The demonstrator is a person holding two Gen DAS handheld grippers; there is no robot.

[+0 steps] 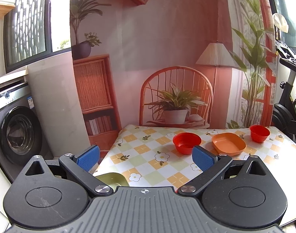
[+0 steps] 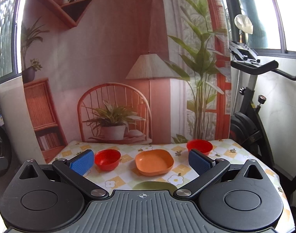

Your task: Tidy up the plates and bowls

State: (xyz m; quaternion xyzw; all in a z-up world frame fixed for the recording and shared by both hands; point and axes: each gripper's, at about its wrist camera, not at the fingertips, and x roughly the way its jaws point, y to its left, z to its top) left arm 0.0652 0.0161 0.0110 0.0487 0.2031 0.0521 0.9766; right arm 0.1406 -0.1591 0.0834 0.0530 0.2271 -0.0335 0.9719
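Glossy plastic dishes sat on a table [image 2: 223, 149] covered in a checked, flower-printed cloth: a round red bowl [image 2: 107, 159] at left, a squarish orange plate [image 2: 154, 162] with rounded corners in the middle, and a smaller red bowl [image 2: 200, 146] at the far right, all apart from one another. An olive-green dish [image 1: 114, 179] lay at the near edge, partly hidden. The left gripper [image 1: 146, 157] and right gripper [image 2: 141, 162] hovered spread wide and empty, their blue pads [image 2: 83, 162] finely dimpled.
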